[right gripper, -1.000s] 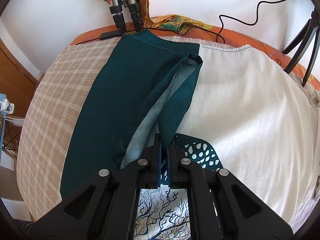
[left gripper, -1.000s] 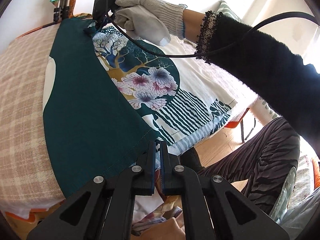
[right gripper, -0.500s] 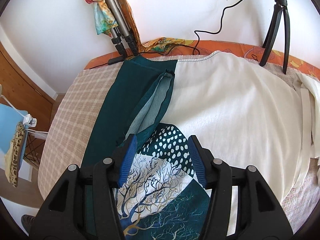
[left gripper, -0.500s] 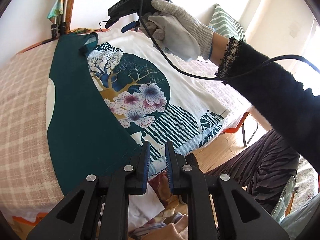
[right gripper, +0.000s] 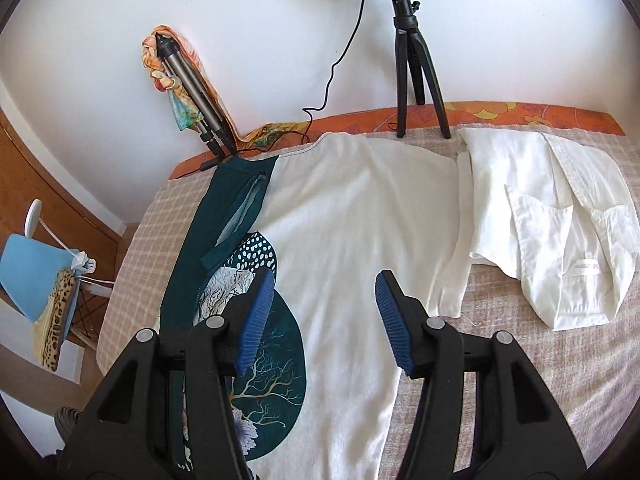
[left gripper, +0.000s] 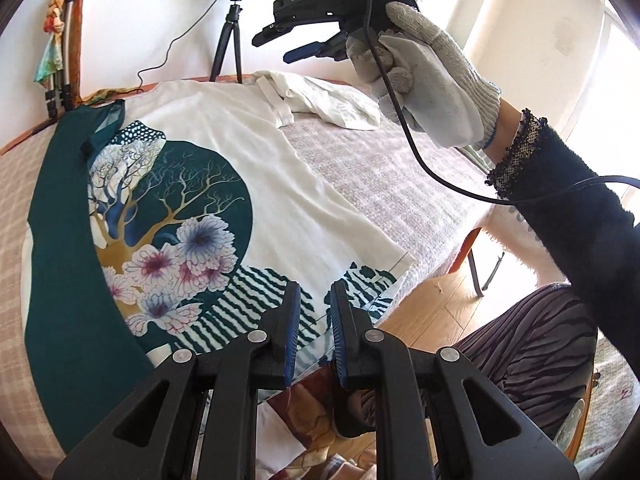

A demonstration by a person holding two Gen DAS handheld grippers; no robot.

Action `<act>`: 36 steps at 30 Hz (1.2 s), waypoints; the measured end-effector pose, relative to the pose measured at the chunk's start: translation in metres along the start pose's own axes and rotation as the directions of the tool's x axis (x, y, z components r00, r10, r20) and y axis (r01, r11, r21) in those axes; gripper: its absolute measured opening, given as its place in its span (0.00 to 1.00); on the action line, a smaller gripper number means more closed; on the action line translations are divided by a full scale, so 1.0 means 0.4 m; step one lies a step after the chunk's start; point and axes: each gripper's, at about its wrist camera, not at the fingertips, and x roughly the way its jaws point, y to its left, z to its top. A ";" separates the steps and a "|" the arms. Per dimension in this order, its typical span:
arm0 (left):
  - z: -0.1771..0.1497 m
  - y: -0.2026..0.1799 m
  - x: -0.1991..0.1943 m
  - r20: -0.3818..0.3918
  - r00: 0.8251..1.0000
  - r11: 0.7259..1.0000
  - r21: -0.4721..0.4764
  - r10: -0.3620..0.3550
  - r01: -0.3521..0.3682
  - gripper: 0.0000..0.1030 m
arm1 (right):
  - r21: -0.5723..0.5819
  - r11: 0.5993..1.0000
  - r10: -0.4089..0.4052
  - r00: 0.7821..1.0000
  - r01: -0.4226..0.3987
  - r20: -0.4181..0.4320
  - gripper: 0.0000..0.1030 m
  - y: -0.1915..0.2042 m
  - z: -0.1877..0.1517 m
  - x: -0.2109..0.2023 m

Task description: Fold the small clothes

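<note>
Beige checked tablecloth [right gripper: 132, 264] covers the table; on it lies the white T-shirt with a teal side panel and a tree-and-flower print [left gripper: 248, 184], spread flat, its left side folded over toward the middle, with a crumpled white button shirt [right gripper: 560, 232] just beside it at the far right. Right gripper [right gripper: 325, 320], held in a grey knit-gloved hand [left gripper: 424, 80], hangs above the T-shirt, jaws wide apart, nothing between them. Left gripper [left gripper: 314, 320] sits over the T-shirt's near hem, jaws narrowly apart, gripping nothing.
</note>
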 end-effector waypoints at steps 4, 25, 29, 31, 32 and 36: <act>0.019 -0.068 0.070 -0.046 0.999 0.998 0.066 -0.021 0.024 0.13 | 0.076 0.997 0.028 0.999 -0.030 0.034 0.54 -0.094 -0.016 -0.045; 0.037 -0.212 0.276 -0.083 0.991 0.980 0.181 0.104 -0.088 0.36 | 0.278 0.951 0.155 0.987 -0.138 -0.040 0.55 -0.321 -0.081 0.057; 0.051 -0.169 0.276 -0.100 0.995 0.995 0.102 0.025 -0.014 0.06 | 0.312 0.940 0.166 0.985 -0.142 -0.053 0.55 -0.333 -0.072 0.106; 0.055 -0.149 0.274 -0.104 0.995 0.998 0.064 -0.004 0.011 0.05 | 0.315 0.940 0.155 0.986 -0.129 -0.057 0.55 -0.330 -0.063 0.132; 0.056 -0.140 0.270 -0.102 0.995 0.999 0.051 -0.006 0.012 0.05 | 0.313 0.941 0.152 0.987 -0.127 -0.058 0.55 -0.327 -0.057 0.145; 0.053 -0.113 0.250 -0.090 0.996 1.000 -0.004 -0.014 0.013 0.05 | 0.268 0.960 0.117 0.989 -0.087 -0.095 0.55 -0.303 -0.051 0.199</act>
